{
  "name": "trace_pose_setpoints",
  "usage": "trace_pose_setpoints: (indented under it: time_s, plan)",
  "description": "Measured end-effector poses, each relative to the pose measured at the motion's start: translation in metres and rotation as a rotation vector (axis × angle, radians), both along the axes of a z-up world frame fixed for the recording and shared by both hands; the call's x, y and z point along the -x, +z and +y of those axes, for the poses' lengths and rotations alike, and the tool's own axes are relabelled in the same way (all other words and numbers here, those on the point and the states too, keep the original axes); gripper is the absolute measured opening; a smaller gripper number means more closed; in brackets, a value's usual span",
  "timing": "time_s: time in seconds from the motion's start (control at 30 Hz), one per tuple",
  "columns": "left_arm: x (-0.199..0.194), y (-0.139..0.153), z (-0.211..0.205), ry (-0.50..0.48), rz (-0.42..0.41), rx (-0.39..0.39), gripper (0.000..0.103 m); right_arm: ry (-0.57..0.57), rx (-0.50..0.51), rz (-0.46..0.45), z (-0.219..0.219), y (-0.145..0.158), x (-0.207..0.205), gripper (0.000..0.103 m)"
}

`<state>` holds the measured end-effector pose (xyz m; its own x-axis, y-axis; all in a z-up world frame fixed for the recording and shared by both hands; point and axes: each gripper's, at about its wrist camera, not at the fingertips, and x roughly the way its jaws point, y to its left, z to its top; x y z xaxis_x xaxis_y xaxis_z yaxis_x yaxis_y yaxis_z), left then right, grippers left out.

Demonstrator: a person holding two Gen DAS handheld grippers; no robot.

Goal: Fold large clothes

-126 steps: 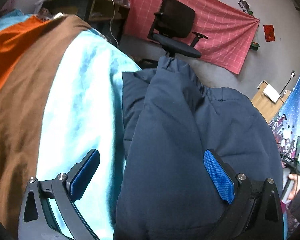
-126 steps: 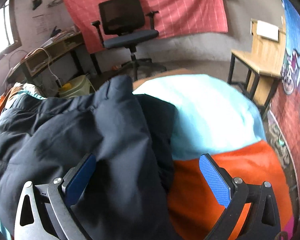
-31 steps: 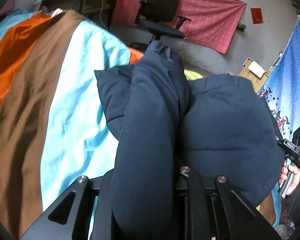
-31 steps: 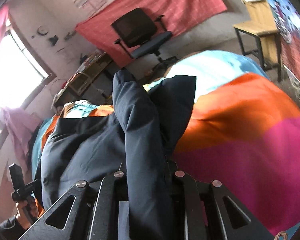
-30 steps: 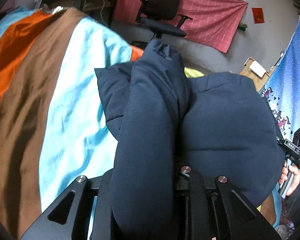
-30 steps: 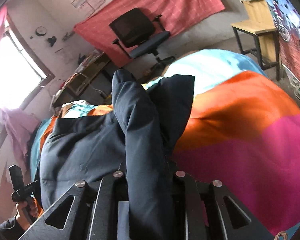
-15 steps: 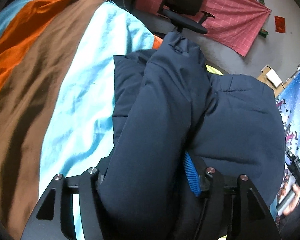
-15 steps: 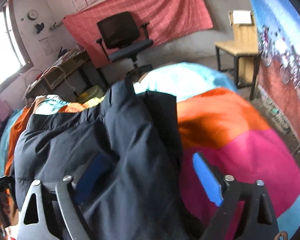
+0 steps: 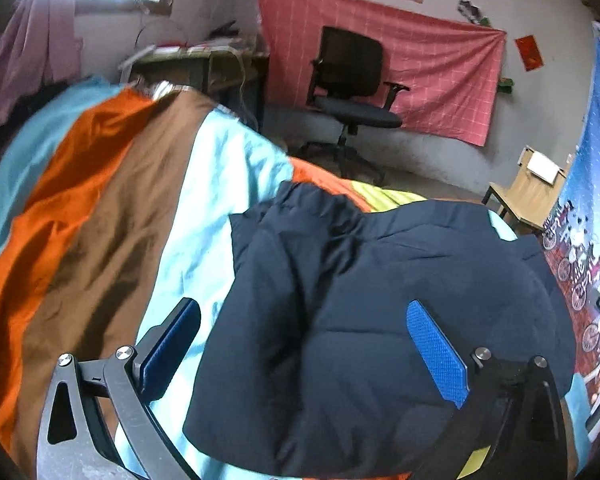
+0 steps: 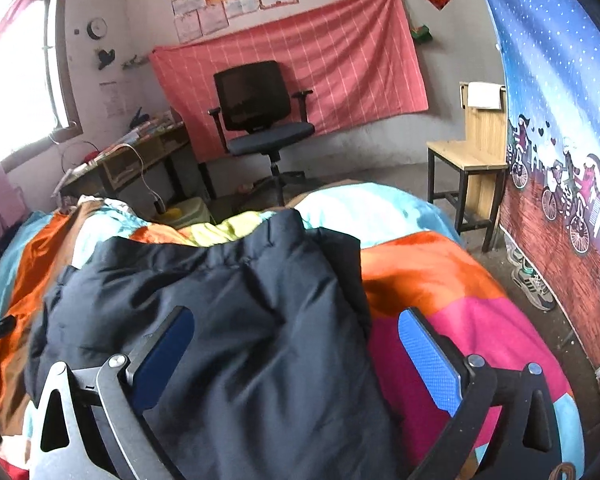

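A dark navy padded jacket [image 9: 380, 280] lies bunched and folded on the bed's striped cover [image 9: 100, 220]. My left gripper [image 9: 300, 312] hovers just over the jacket's near left part. Its jaws are opening wide, and the fabric lies below and between the blue pads [image 9: 436, 352] without touching them. In the right wrist view the same jacket [image 10: 220, 300] spreads left of centre over the cover [image 10: 440, 280]. My right gripper [image 10: 296, 316] stands above the jacket's near right edge. Its jaws are opening too, with fabric between them but not gripped.
Beyond the bed's foot stand a black office chair [image 10: 260, 112] and a cluttered desk [image 10: 132, 152] to its left. A wooden chair [image 10: 476, 152] and a pair of shoes [image 10: 532, 284] sit on the floor at the right, beside a patterned wall hanging.
A second ago both grippers were shut on folds of the jacket. Both have let go, opened wide and drawn back and upward; the released folds have dropped onto the jacket.
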<state>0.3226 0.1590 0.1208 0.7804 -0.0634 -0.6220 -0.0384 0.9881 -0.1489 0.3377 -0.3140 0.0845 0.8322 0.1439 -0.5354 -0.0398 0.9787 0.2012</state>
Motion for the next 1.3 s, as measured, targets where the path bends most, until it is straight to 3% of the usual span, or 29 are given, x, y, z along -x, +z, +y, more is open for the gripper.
trace_pose_setpoints:
  time_s: [0.3,0.77,1.03,1.3]
  plan:
    - [0.05,0.045,-0.044,-0.059,-0.152,-0.101,0.101,0.046,0.057,-0.107,0.032,0.03,0.048,0.103]
    - [0.13,0.078,-0.08,-0.091,-0.317,-0.15,0.101,0.148,0.084,-0.201,0.066,0.067,0.126,0.103]
    - [0.161,0.073,-0.082,-0.078,-0.332,-0.155,0.101,0.187,0.081,-0.232,0.077,0.077,0.171,0.103]
    - [0.191,0.053,-0.085,-0.061,-0.311,-0.155,0.101,0.213,0.083,-0.226,0.085,0.067,0.205,0.103]
